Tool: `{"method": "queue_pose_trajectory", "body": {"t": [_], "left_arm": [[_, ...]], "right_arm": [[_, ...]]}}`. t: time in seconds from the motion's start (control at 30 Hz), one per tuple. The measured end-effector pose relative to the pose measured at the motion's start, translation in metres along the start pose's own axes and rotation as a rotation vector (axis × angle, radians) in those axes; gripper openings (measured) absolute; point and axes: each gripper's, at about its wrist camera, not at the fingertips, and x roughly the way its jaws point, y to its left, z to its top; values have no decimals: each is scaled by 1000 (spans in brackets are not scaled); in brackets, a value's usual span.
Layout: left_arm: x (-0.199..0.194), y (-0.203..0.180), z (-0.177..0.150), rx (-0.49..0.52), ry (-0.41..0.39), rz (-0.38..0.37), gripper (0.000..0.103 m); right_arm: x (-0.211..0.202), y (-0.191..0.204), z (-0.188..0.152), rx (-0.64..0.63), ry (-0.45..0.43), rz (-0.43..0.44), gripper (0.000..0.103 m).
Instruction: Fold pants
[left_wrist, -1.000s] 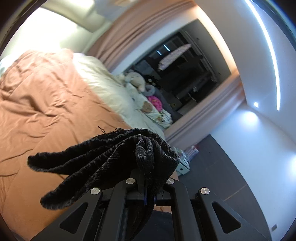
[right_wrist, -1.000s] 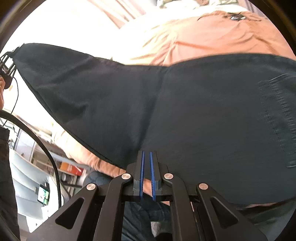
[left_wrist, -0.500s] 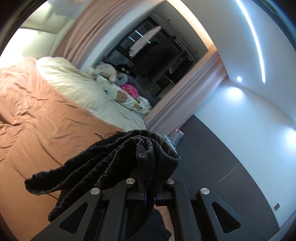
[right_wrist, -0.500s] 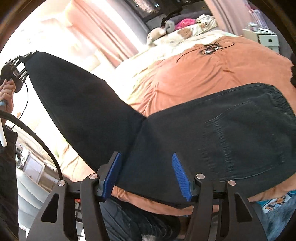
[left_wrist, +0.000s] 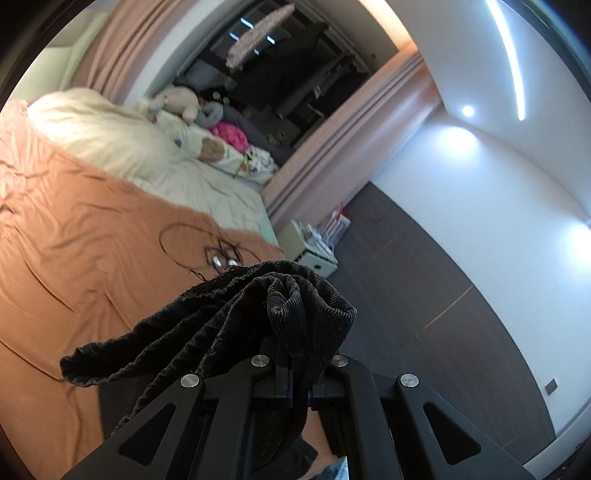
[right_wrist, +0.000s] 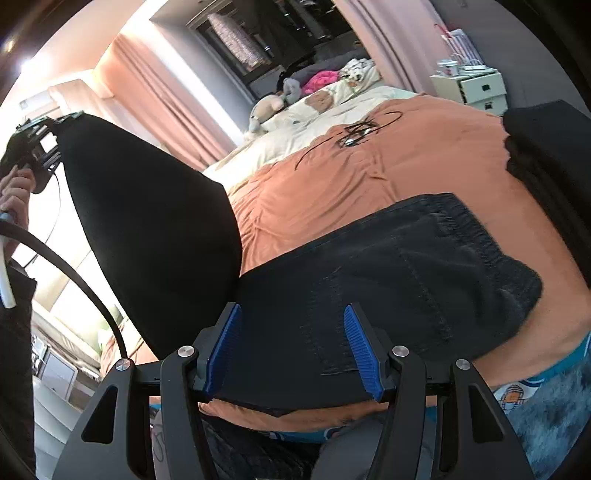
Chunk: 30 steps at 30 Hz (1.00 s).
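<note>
Left gripper (left_wrist: 299, 384) is clamped on a bunched pants (left_wrist: 236, 325) leg end, lifted over the orange bed (left_wrist: 74, 240). From the right wrist, the right gripper (right_wrist: 291, 350) stands half open with nothing held, its jaws having just let go; the waist part lies flat on the bed, the legs raised toward the left. Folding is underway: the legs must yet be laid over.

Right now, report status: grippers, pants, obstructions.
Left gripper shut on pants hem, leg lifted. Right gripper open, holding nothing. Waist flat on orange duvet. Tangled cable beyond, clear.
</note>
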Motion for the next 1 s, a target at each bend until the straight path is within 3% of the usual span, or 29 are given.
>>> {"method": "queue_pose_trajectory", "body": {"t": [0.23,0.57,1.0], "left_arm": [[72,-6,-31,0,123,-22,4],[165,-5,-106,15,337,-86,3],[236,-17,-208,56,568,-139,3]], "right_arm": [[-9,-20,-3,53,-19,-31,56],[-37,-42,-8,112,-42,-131,56],[-54,-39,-12,152,-29,-186,56]]}}
